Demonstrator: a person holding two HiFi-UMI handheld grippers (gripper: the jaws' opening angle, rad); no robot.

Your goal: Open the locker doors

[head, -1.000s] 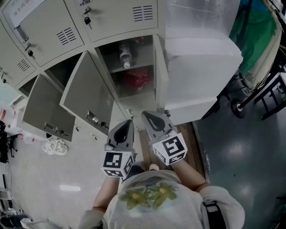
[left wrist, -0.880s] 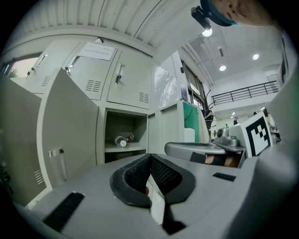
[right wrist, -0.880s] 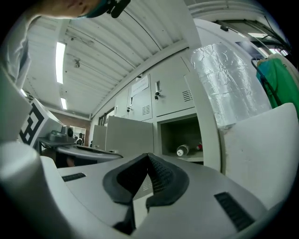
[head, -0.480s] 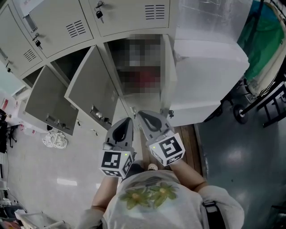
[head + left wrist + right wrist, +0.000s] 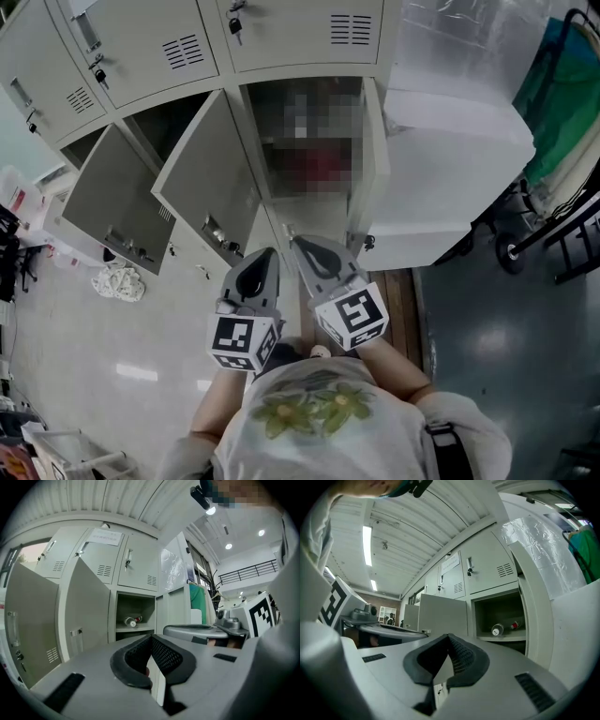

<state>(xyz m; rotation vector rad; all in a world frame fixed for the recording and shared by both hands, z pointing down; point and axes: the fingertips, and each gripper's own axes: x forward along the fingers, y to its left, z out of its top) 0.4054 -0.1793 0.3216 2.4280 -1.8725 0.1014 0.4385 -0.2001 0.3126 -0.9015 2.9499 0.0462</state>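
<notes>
The locker doors stand in a bank at 12 o'clock from us in the head view. Two of them, the near open door (image 5: 211, 178) and the far open door (image 5: 108, 202), hang swung out at 11 and 10 o'clock. The open compartment (image 5: 135, 616) between them and the wall holds a bottle (image 5: 130, 620) lying on its shelf. The upper closed doors (image 5: 300, 33) sit shut above it, each with a key (image 5: 236, 26) hanging in its lock.

We judge these doors to be thin sheet steel: stiff, light, and free on their hinges. The key is small and likely slippery, so we take hold at the latch plate or the free edge opposite the hinge and pull level.

The left claw (image 5: 272, 253) is clenched on nothing, its pads meeting at the tips in the left gripper view. The right claw (image 5: 298, 242) is likewise clenched and empty. Both point at the bank, side by side, well apart from any door. A cloth (image 5: 117, 281) lies on the floor at 9 o'clock.
</notes>
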